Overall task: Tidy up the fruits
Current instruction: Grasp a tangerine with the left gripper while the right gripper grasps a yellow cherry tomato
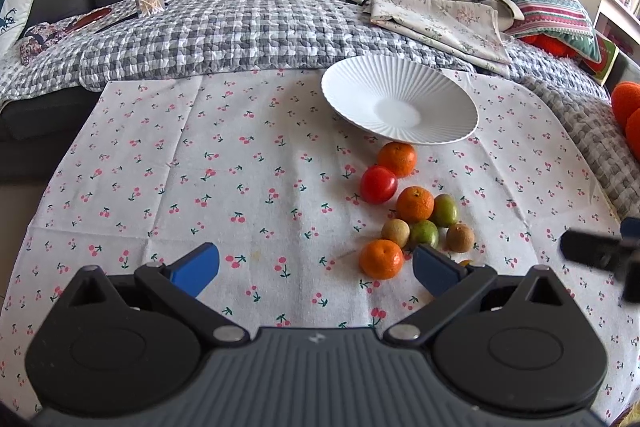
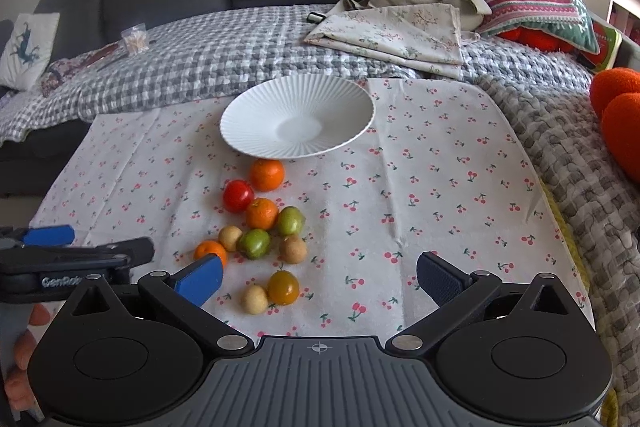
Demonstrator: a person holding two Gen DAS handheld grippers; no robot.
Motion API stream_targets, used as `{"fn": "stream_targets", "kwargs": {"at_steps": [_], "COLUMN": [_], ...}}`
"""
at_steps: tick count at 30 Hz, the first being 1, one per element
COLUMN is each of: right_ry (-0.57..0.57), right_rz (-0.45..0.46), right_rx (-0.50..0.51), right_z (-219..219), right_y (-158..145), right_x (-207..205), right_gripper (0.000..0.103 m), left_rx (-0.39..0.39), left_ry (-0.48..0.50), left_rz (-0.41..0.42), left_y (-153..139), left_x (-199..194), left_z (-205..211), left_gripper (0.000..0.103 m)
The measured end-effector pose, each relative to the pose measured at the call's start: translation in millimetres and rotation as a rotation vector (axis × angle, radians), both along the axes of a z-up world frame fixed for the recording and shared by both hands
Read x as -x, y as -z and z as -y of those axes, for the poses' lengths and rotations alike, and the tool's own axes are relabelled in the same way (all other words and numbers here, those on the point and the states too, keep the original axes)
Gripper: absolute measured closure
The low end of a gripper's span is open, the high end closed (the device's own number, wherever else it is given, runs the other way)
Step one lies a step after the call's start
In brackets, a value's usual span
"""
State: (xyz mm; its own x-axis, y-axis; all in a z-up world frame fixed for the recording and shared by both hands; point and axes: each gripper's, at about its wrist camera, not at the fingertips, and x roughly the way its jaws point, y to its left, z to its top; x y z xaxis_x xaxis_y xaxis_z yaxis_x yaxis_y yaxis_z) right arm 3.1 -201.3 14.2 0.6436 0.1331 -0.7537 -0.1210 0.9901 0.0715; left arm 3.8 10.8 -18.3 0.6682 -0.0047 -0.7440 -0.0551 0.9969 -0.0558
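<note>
Cherry-print cloth (image 2: 420,187) (over a bed, seemingly)

Soft daylight, sharp, fisheye-bowed edges

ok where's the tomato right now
In the right wrist view the red tomato lies on the cherry cloth, left of centre, just below the white plate, between two oranges.

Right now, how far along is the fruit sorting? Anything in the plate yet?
Nothing is done: the white plate holds no fruit. Nothing is in hand either; the left gripper and right gripper are both open over the cherry-print cloth. All of it is left: the oranges, e.g., the red tomato, the green fruits and the brown ones lie beside the plate.
</note>
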Motion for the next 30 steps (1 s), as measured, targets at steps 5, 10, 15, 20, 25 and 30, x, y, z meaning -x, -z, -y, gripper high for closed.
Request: {"fn": "stream_targets", "kwargs": {"at_steps": [5,10,15,20,25,30], "right_ry": [0.057,0.06,0.056,0.057,0.049,0.053], "right_rz": [-0.037,-0.073,-0.114,-0.136,-0.154,-0.165], "right_rx": [-0.094,-0.118,-0.117,-0.133,-0.128,-0.161], "right_z": [26,30,28,26,23,24], "right_y": [3,11,24,35,46,50], "right_x": [-16,-26,-36,-45,-49,-53], "right_gripper": [0.0,0.0,0.002,0.013,0.02,0.022], "left_rx": [0.014,0.031,0.012,-0.008,-0.009,0.017], "left_ry": [0.01,0.041,0.129,0.189,0.224,0.26], "left_rz": [-0.003,-0.024,-0.063,-0.092,-0.081,-0.076], "left_y": [2,11,33,52,60,65], "left_x": [-8,-19,-32,-39,-44,-50], "left_z": [-3,-2,12,26,33,34], "left_gripper": [0.001,0.003,0.013,0.027,0.04,0.066]}}
